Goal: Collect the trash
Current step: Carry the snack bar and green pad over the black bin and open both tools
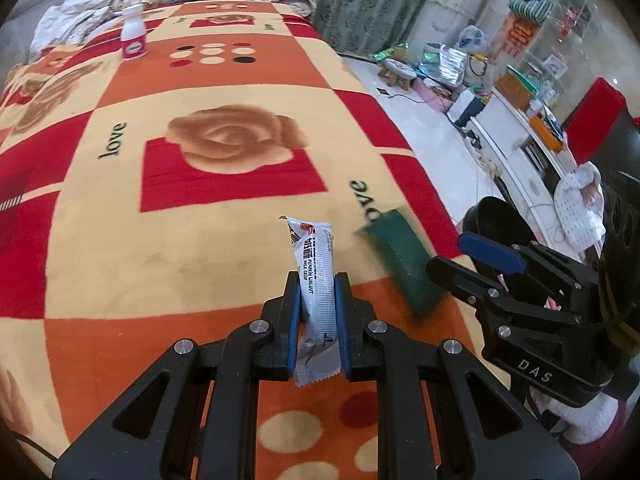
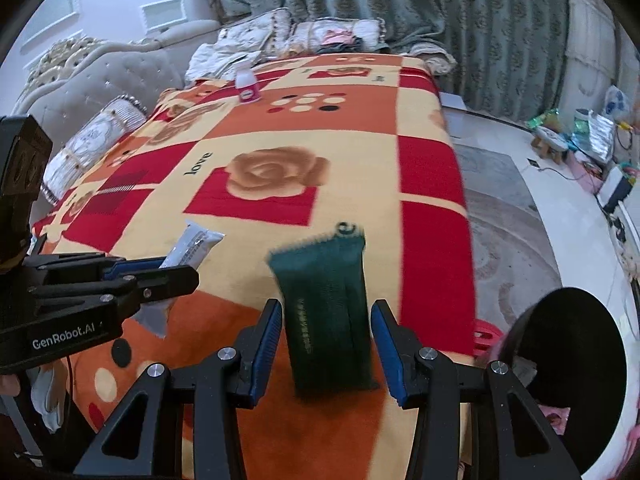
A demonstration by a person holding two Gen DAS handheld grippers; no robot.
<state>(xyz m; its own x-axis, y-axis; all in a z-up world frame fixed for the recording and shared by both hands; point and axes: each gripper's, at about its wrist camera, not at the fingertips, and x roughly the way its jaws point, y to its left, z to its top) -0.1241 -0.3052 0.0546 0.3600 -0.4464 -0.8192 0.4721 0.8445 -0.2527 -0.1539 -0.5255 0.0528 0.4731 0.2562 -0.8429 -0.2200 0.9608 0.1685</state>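
A crinkled, silver foil snack wrapper (image 1: 316,280) with printed lettering stands pinched between the blue pads of the left gripper (image 1: 317,292), jaws narrow around it. At its three o'clock a flat, dark green, fuzzy rectangular packet (image 2: 330,304), blurred, lies between the wide-spread jaws of the right gripper (image 2: 325,328); contact seems absent. Both lie over a plush orange, red and cream rose-patterned blanket (image 1: 200,240). At eleven o'clock, far off, stands a small white plastic bottle with a pink label (image 1: 133,34). Green patterned curtains (image 2: 400,0) hang beyond.
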